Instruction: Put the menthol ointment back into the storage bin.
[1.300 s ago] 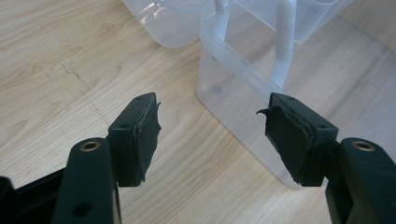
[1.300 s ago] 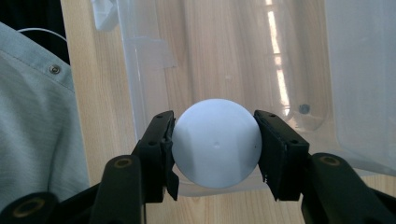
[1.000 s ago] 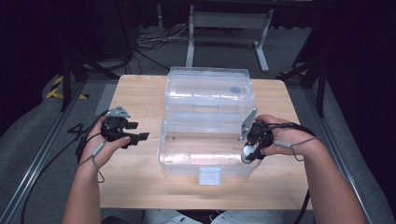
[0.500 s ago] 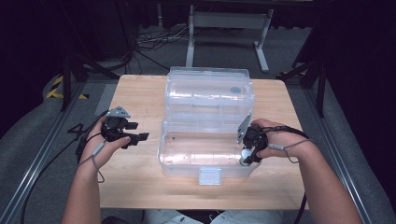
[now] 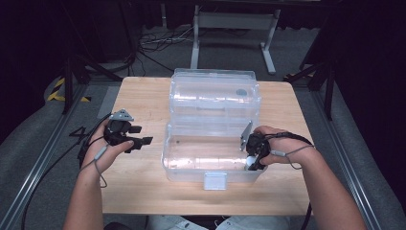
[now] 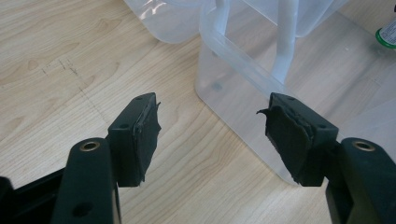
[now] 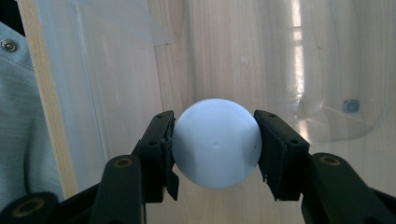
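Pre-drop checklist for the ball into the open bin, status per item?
1. Ball clamped in right hand-held gripper: ok.
2. Bin lid open: ok.
3. Right hand-held gripper over the bin's inside: ok, at its right end.
4. Bin floor below the ball free: ok.
5. Left hand-held gripper open, outside the bin: ok.
6. Height of ball above bin floor: cannot tell.

A smooth matt ball [image 7: 215, 142], a clear glossy plastic box [image 5: 210, 158], a pale wood-grain table [image 5: 139, 191].
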Demonstrator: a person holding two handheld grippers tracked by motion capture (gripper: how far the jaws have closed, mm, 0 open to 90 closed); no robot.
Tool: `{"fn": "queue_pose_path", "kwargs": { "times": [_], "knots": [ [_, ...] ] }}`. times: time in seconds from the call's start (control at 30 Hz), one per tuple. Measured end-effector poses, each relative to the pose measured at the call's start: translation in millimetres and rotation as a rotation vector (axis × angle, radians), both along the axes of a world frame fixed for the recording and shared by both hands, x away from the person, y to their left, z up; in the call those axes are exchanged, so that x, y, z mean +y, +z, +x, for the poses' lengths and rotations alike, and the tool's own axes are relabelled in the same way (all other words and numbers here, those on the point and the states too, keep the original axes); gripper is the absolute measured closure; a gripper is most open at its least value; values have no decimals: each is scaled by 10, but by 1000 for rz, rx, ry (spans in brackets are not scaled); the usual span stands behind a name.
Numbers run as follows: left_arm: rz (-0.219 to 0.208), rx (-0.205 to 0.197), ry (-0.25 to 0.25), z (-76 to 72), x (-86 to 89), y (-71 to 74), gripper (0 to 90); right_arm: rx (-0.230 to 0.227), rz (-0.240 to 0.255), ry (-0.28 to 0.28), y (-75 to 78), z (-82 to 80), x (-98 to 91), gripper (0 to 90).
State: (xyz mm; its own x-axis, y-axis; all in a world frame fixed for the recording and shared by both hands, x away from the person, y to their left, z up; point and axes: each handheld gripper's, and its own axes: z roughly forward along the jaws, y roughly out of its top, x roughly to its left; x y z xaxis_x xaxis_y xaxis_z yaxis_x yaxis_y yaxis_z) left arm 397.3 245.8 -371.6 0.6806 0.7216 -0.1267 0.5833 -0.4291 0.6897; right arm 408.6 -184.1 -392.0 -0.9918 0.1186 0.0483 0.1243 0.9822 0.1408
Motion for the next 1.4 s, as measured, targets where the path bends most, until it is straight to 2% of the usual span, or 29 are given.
{"fn": "queue_pose_path", "kwargs": {
  "times": [0.77,1.4],
  "knots": [
    [5,5,-4,-7,-3,-1,351,10,-45,19,-96,12,76,507],
    [6,7,-7,-11,-5,0,350,8,-55,16,-118,28,81,503]
  ]
}}
